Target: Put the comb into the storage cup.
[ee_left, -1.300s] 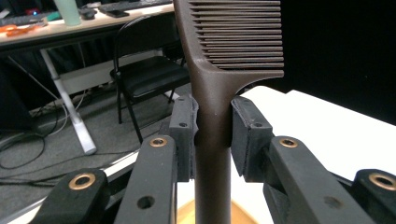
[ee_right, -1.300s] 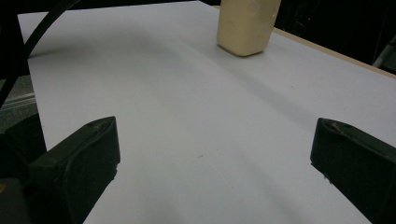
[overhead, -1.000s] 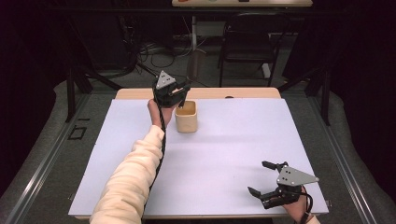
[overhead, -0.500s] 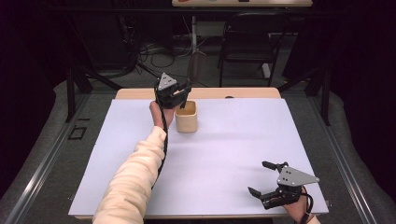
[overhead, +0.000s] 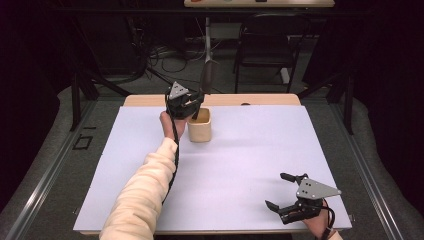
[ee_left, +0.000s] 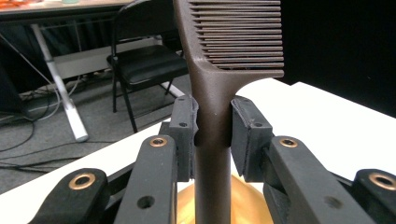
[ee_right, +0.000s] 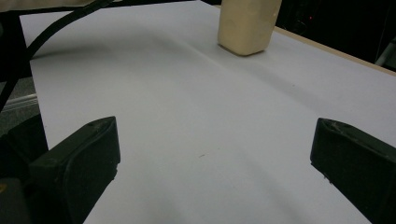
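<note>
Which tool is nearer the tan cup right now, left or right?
Left. The left tool is right at the tan cup, gripping a brown comb upright over its opening. The right tool sits open at the table's near right corner, far from the cup.

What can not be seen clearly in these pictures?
- Comb, left gripper view: its top is cut by the upper edge, its lower end by the bottom edge.
- Cup, high view: the left gripper hides part of its inside.
- Cup, right gripper view: its top is cut by the upper edge.
</note>
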The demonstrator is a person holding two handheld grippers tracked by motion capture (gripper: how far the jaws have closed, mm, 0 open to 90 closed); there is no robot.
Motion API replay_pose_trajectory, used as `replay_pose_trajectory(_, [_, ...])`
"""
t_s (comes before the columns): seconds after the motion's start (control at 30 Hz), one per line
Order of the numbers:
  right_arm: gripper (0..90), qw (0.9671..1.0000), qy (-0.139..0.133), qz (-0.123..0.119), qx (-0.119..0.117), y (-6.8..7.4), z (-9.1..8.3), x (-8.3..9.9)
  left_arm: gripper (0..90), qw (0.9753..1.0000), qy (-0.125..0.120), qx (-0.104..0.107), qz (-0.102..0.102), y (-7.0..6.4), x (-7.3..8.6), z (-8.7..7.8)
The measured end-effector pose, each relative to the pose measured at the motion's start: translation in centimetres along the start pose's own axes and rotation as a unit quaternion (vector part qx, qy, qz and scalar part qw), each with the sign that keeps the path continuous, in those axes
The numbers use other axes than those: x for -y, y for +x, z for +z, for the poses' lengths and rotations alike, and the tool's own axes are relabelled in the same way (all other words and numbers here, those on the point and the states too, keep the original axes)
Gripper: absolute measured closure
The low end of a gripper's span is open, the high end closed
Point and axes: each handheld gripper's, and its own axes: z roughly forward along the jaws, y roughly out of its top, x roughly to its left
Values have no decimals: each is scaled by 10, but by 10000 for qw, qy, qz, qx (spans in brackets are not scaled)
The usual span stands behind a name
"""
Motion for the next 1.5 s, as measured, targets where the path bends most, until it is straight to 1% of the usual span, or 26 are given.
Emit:
replay_pose_trajectory(0.13, [9,10000,-17,-10,4,0,0,0,720,10000,55,45,53,-1,0,0])
replay_pose_trajectory(0.27, [9,10000,-19,-4,0,0,0,0,720,9999,102,41,108,-1,2,1])
replay_pose_trajectory(0.53, [9,10000,-12,0,6,0,0,0,720,9998,186,90,56,2,5,1])
replay_pose_trajectory(0.67, [9,10000,-13,-4,1,0,0,0,720,9997,226,98,65,3,6,1])
replay_pose_trajectory(0.93, [9,10000,-17,-2,6,0,0,0,720,9993,309,180,111,4,8,3])
replay_pose_trajectory(1.17, [9,10000,-15,-4,8,0,0,0,719,9990,377,229,108,5,9,4])
replay_pose_trajectory(1.2, [9,10000,-12,-2,8,0,0,0,720,9989,396,203,123,5,10,4])
replay_pose_trajectory(1.3, [9,10000,-12,-3,7,0,0,0,720,9987,468,168,71,6,11,5])
replay_pose_trajectory(1.5, [9,10000,-9,-3,8,0,0,0,719,9984,520,183,90,5,12,7])
